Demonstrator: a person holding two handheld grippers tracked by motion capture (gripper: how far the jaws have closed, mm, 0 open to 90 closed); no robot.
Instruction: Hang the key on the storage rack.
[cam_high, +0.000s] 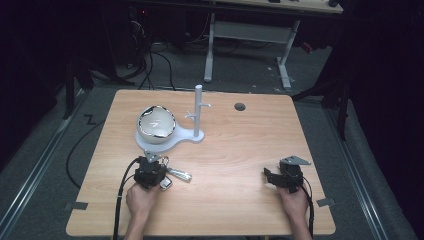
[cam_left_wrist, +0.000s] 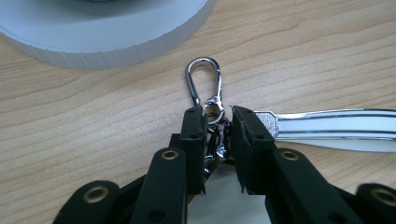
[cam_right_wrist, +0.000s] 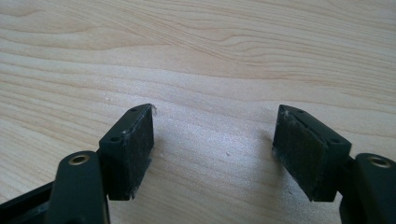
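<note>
Two grippers: seen in the high view, both low over the table (cam_high: 235, 165), each held by a hand.
High view, left: the left gripper (cam_high: 150, 170) is set over a keychain (cam_high: 176, 175) near the front left, just before the stand (cam_high: 192, 135).
High view, stand: a white base is seen with an upright post (cam_high: 198, 110) bearing small pegs, and a shiny bowl (cam_high: 156, 123) sits on the base.
High view, right: the right gripper (cam_high: 272, 176) is held well apart from the keychain, over bare wood.
Left gripper view, claw: the jaws are drawn narrow about the ring and chain links just behind the clip (cam_left_wrist: 204, 81); contact seems made, though the links are partly hidden between the pads.
Left gripper view, surroundings: a silver fob (cam_left_wrist: 336, 128) lies to the right, the clip points toward the stand's base (cam_left_wrist: 107, 42), and all of it rests on the table.
Right gripper view, claw: the jaws are spread wide and nothing is held between them; plain wood (cam_right_wrist: 210, 70) is seen.
Step in hand: judged to be the grasp of the keychain at its ring.
Next move: a firm closure and a lift are likely called for, then, perhaps, the clip is to be hung on a peg of the post, with the loop kept free.
</note>
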